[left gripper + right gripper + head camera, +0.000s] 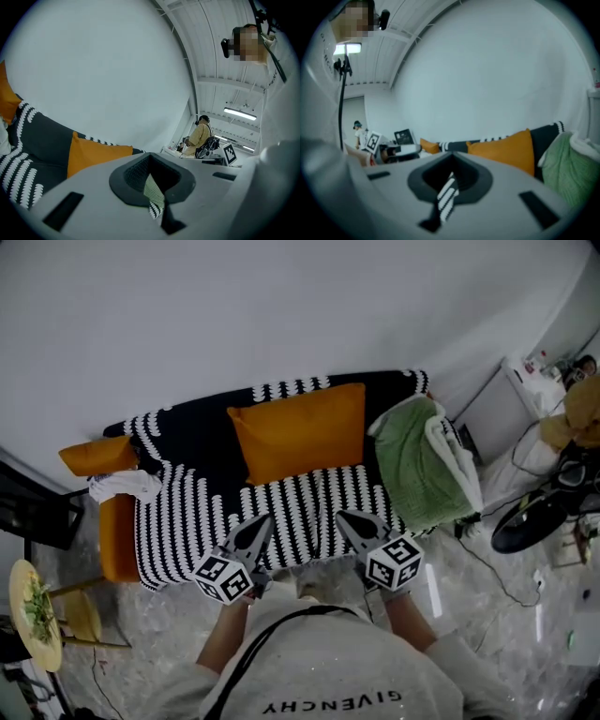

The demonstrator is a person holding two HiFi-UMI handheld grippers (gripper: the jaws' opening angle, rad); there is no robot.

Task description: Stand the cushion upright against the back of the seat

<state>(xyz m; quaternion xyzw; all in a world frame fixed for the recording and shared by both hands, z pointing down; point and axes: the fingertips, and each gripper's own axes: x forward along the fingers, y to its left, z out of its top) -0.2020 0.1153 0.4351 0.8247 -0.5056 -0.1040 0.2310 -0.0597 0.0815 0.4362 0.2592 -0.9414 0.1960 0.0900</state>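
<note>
1. My left tool (261, 523) is fully closed and holds nothing.
2. My right tool (343, 518) is closed too, and empty.
3. Both hover over the sofa's (187, 512) front edge.
4. The orange cushion (298, 430) stands upright against the sofa back, beside a green blanket (412, 465).

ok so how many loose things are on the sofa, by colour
orange cushions: 2
green and white blanket: 1
white cloth: 1
total: 4
</note>
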